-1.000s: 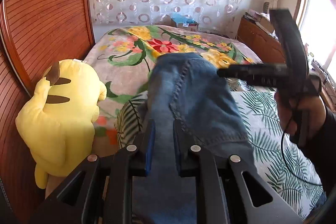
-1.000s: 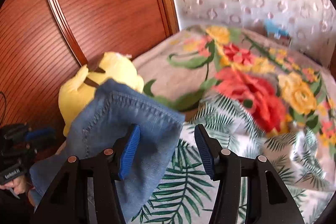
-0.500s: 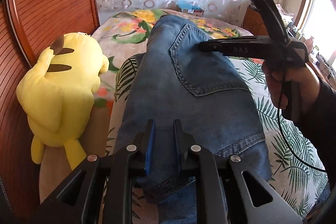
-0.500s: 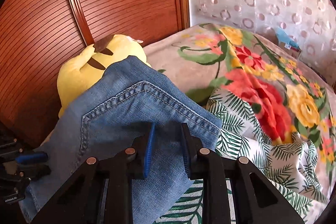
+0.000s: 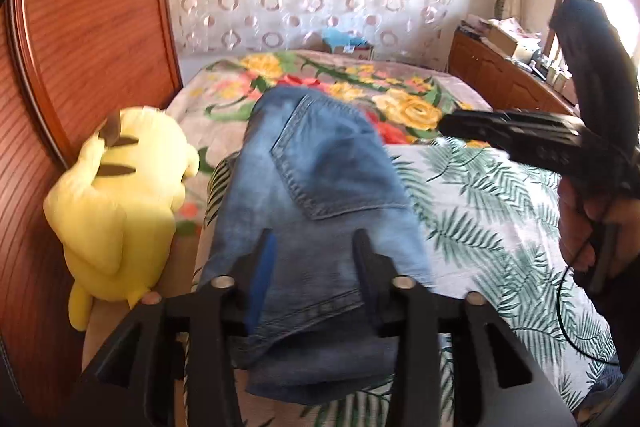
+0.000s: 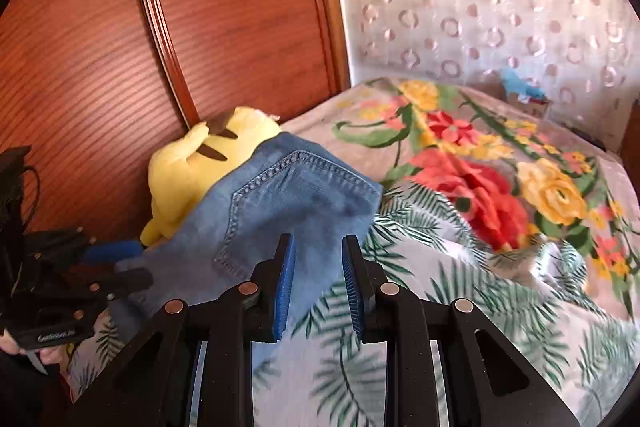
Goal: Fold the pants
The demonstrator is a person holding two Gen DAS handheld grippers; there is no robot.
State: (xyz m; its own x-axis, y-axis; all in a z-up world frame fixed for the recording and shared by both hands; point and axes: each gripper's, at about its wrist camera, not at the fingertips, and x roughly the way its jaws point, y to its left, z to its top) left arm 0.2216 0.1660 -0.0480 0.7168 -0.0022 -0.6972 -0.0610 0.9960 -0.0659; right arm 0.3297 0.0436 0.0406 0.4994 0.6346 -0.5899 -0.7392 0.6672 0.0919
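Folded blue jeans lie on the bed, back pocket up, in the left wrist view. My left gripper is open, its fingers apart above the near end of the jeans, holding nothing. In the right wrist view the jeans lie ahead and to the left. My right gripper is open, just off the jeans' near right edge over the leaf-print sheet. The right gripper also shows in the left wrist view, to the right of the jeans.
A yellow plush toy lies left of the jeans against the wooden headboard. A floral blanket covers the far bed, a leaf-print sheet the near right. A wooden dresser stands at the right wall.
Both grippers have opened and let go of the jeans, which now lie flat on the bed. The right gripper has drawn back to the right of them.
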